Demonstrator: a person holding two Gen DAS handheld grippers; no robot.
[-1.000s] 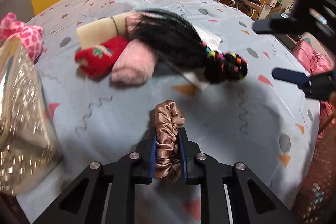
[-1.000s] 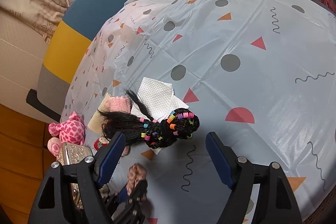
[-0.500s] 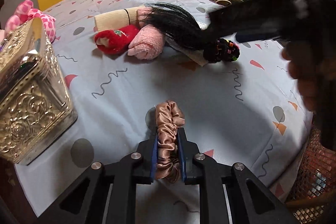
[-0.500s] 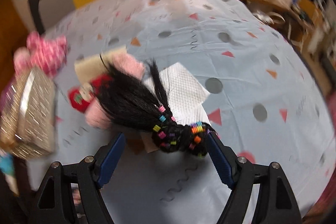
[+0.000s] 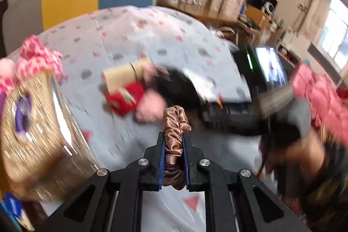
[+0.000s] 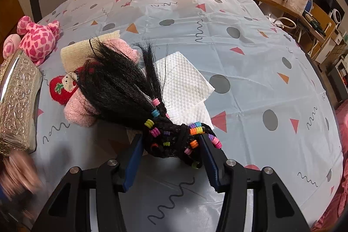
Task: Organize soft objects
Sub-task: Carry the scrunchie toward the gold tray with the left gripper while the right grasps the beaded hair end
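Note:
My left gripper (image 5: 173, 140) is shut on a bronze satin scrunchie (image 5: 175, 134) and holds it above the table. My right gripper (image 6: 171, 138) has its jaws around the beaded knot of a black hairpiece (image 6: 174, 138), close on both sides but still apart. The hairpiece's loose black hair (image 6: 115, 84) lies over a pink sock (image 6: 78, 110), a red strawberry sock (image 6: 62, 88) and a beige cloth (image 6: 74, 53). In the blurred left wrist view the same pile (image 5: 134, 92) lies beyond the scrunchie.
An ornate gold box (image 6: 17, 97) stands at the left, also in the left wrist view (image 5: 32, 127). A pink spotted plush toy (image 6: 38, 38) lies behind it. White paper towels (image 6: 184, 84) lie under the hairpiece. The table has a patterned cloth (image 6: 250, 53).
My right gripper has come down and its jaws have narrowed around the hairpiece's beaded knot. My left gripper has lifted and tilted up with the scrunchie; its view is blurred.

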